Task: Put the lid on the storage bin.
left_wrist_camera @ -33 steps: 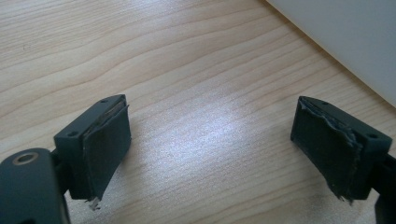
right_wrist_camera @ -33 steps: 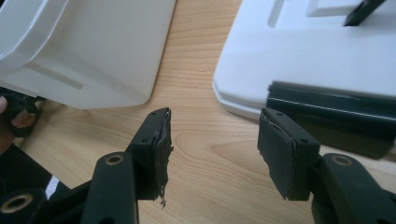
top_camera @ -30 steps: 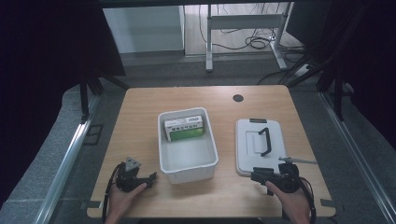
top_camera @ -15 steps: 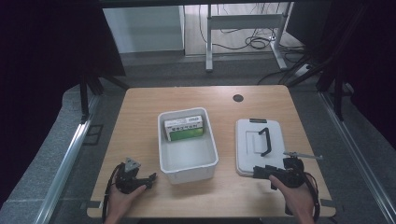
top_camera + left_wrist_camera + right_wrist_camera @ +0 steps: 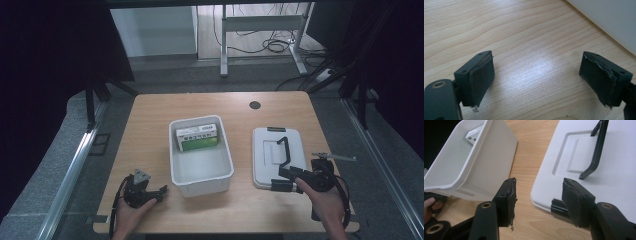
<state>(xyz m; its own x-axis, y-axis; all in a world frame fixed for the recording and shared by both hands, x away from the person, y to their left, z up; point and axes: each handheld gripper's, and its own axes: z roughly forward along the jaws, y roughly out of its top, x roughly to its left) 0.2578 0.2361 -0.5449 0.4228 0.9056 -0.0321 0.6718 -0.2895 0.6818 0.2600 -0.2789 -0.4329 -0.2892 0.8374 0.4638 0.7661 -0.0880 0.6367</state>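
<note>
A white bin stands mid-table with a green and white box lying at its far end. To its right lies a flat white lid with a black handle. My right gripper is open at the lid's near left corner. In the right gripper view its jaws straddle the edge of the lid without touching it. My left gripper rests open on the wood just left of the bin's near corner, with bare table between its jaws.
A small dark round hole sits near the table's far edge. The bin's wall is close on the left gripper's right side. A hand shows beyond the bin. Bare wood runs along the front edge between the grippers.
My right gripper has shifted a little left and forward, bringing its jaws to the lid's near left corner. The left gripper has stayed put.
</note>
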